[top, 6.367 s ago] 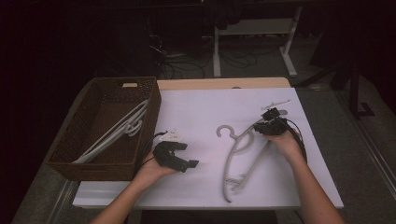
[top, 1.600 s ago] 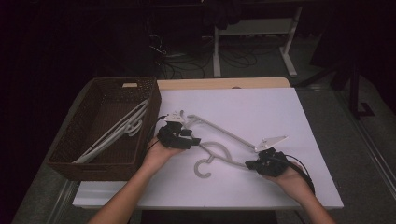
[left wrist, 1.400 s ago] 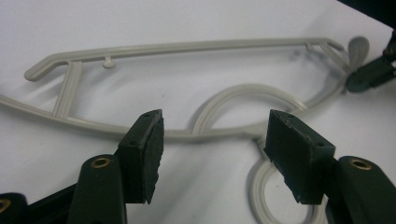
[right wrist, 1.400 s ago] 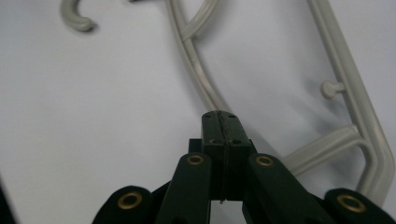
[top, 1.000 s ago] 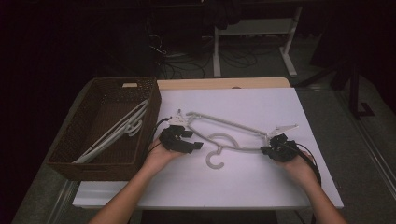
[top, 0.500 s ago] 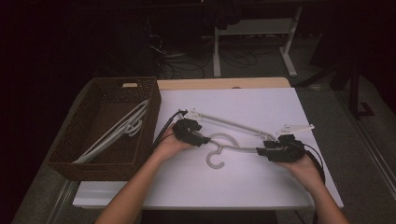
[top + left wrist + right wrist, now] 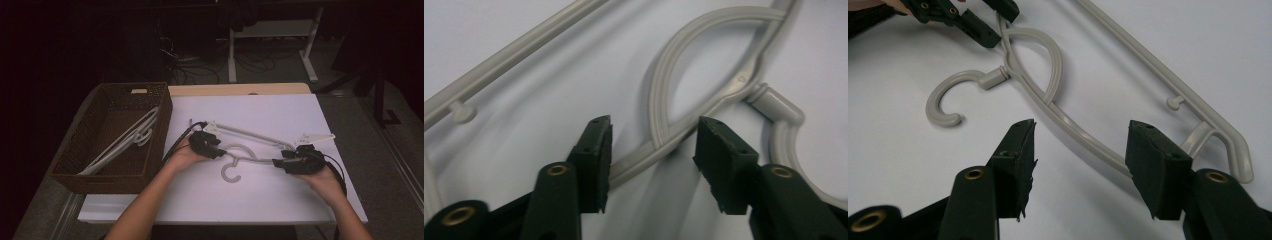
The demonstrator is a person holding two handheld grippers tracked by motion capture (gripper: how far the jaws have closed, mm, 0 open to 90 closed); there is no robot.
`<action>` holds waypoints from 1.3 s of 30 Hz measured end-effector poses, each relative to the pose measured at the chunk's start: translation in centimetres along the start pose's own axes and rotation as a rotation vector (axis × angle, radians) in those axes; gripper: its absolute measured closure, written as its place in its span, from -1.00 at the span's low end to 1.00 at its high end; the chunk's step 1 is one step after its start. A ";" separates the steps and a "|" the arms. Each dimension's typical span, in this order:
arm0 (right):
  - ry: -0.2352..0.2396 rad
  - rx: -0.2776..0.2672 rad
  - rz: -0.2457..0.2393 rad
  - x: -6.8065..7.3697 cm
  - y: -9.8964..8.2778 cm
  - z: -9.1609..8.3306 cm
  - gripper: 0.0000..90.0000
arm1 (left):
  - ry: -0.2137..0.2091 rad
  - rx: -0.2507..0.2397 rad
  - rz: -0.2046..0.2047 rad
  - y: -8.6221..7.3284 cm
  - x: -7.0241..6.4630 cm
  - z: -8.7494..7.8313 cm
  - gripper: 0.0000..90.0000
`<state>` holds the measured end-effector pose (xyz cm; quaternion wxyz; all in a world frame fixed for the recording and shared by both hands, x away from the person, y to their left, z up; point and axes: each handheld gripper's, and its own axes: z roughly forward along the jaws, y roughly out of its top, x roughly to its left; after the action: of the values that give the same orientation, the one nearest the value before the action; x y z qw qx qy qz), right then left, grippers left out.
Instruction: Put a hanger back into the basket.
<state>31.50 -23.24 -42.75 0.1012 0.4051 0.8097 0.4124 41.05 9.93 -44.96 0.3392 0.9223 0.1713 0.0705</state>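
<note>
Straddling the hanger [image 7: 250,150]: our left gripper [image 7: 651,150] has been closing, right gripper [image 7: 1080,155] opening, both half-open around its arm, not pinching.

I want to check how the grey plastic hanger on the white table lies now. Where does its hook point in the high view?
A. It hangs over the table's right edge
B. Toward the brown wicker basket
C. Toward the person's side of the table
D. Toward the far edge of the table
C: in the high view the grey plastic hanger lies flat on the white table, and its hook curls down toward the person's near edge.
</note>
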 end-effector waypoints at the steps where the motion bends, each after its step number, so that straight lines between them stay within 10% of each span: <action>1: 0.003 0.000 0.001 0.1 0.0 0.0 -0.02 | -0.004 0.003 0.004 0.0 -0.2 0.0 0.19; 14: 0.021 0.110 -0.118 2.4 0.2 3.0 0.77 | -0.071 0.029 0.032 -0.4 -3.1 -0.8 0.47; 25: -0.083 0.027 -0.073 0.4 2.4 2.3 0.97 | -0.151 0.034 0.031 -0.7 -5.7 -1.5 0.63; 39: -0.078 0.120 -0.086 -0.4 5.4 7.6 0.98 | -0.104 -0.008 0.067 -1.1 -5.4 -3.0 -0.01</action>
<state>38.64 -17.30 -43.67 0.1257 0.3911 0.8450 0.3423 34.97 10.59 -43.49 0.3488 0.9286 0.1221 0.0343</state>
